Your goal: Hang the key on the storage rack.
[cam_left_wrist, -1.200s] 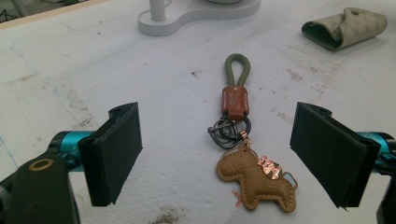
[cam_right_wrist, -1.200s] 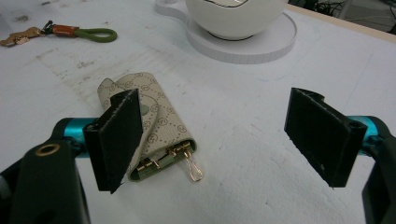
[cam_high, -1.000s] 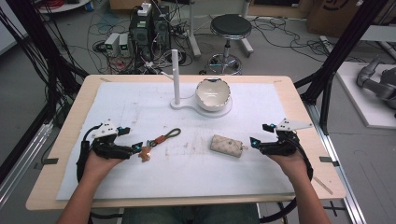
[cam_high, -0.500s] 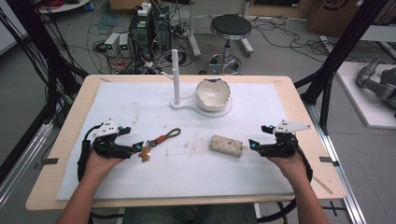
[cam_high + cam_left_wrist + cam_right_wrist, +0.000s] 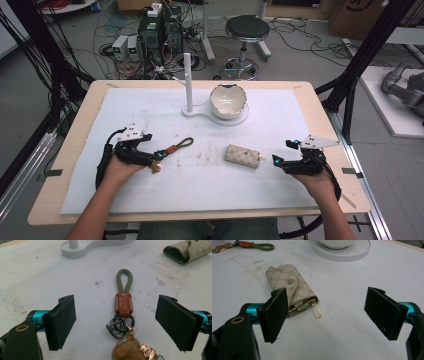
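Green-looped keychain [image 5: 172, 148] lies left of centre, its long axis running straight ahead between my open left gripper [image 5: 156, 158] jaws, while the key pouch [image 5: 242, 155] sits centre-right, just off my open right gripper [image 5: 275, 161].

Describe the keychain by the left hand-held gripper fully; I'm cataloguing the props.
The keychain lies flat on the white mat: an olive-green cord loop, a brown leather-like sleeve with stamped lettering, dark metal rings, then a tan charm with rose-gold hardware. It sits between the open jaws of the left hand-held gripper, touching neither pad.
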A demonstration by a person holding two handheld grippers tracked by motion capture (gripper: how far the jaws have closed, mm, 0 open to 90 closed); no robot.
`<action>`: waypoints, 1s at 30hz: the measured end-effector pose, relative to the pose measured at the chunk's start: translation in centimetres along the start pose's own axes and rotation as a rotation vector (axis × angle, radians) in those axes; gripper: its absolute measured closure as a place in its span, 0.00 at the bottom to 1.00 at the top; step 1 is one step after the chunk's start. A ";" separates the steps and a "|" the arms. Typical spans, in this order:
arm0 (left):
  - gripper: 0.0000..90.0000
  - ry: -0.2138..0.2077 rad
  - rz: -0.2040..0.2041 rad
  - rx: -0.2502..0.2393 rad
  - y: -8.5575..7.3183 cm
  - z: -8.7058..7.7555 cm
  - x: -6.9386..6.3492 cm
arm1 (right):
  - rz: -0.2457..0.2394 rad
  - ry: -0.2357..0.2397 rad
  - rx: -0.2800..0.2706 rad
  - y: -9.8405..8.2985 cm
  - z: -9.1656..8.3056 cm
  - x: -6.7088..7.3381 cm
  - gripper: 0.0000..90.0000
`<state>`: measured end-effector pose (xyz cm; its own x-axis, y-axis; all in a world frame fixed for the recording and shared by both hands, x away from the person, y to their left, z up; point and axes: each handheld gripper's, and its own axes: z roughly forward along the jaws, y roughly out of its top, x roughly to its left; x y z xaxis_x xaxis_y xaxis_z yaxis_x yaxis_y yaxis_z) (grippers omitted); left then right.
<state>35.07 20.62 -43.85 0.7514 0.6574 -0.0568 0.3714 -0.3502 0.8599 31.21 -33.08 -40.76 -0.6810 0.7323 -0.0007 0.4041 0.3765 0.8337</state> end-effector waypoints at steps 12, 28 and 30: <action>0.22 -0.023 0.048 0.106 0.4 3.5 -0.7 | 0.011 -0.011 0.015 -1.3 -1.0 -0.1 0.22; 0.57 -0.011 0.089 0.163 0.4 4.4 -1.0 | -0.002 0.003 0.023 -1.3 -0.8 0.1 0.22; 0.61 -0.013 0.089 0.162 0.4 4.4 -1.1 | -0.002 0.003 0.022 -1.3 -0.8 0.1 0.22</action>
<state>36.84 16.83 -45.63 0.7919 0.6106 0.0086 0.3850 -0.5102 0.7690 30.14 -33.95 -41.37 -0.6834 0.7300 -0.0008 0.4162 0.3905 0.8211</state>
